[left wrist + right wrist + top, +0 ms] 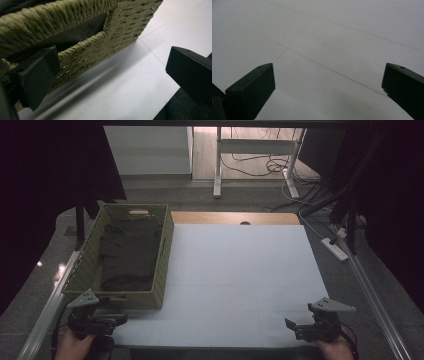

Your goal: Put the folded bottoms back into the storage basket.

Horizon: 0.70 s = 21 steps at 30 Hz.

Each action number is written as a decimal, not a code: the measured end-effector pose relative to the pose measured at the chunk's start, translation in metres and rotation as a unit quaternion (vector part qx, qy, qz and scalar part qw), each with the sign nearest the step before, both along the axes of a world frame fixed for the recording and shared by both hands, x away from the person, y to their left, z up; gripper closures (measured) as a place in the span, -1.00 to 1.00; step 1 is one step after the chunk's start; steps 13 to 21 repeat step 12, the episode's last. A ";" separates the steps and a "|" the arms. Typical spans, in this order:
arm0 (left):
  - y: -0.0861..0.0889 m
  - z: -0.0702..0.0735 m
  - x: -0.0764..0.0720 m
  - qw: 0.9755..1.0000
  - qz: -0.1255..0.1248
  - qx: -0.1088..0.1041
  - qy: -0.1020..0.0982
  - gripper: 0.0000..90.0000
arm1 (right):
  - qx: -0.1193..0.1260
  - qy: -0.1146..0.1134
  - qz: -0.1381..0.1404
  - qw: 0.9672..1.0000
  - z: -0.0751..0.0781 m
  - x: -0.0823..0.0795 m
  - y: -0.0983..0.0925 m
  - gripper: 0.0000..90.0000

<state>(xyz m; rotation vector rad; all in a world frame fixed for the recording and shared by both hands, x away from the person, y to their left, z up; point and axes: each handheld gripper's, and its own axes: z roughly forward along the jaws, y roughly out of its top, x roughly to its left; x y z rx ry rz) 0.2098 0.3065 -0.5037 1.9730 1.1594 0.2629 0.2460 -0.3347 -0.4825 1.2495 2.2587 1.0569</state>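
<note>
The dark cloth (129, 252) lies folded in the green basket (167, 245) on the worktop (235, 270). Both jaws are spread wide, nothing held. The left gripper (116, 321) should be lifted over the rim first.

We see the white table top (235, 270) lying bare from the centre out to 3 o'clock, so a gripper could pass freely there. The one obstacle is the woven green basket (165, 265) along the 9 o'clock edge, its walls standing tall around a dark cloth (127, 252). The left gripper (122, 320), jaws wide apart, sits just beside the basket's near wall at 7 o'clock; the right gripper (290, 325), also spread, has open board ahead at 5 o'clock
</note>
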 end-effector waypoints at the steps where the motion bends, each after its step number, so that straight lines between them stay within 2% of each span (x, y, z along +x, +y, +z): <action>1: 0.000 0.000 0.000 1.000 0.001 0.000 0.000 -1.00 | 0.000 0.000 -0.001 1.000 0.000 -0.001 -0.001 -1.00; 21: 0.001 0.000 0.001 1.000 0.006 -0.005 0.003 -1.00 | -0.007 0.007 -0.005 1.000 -0.001 -0.003 -0.003 -1.00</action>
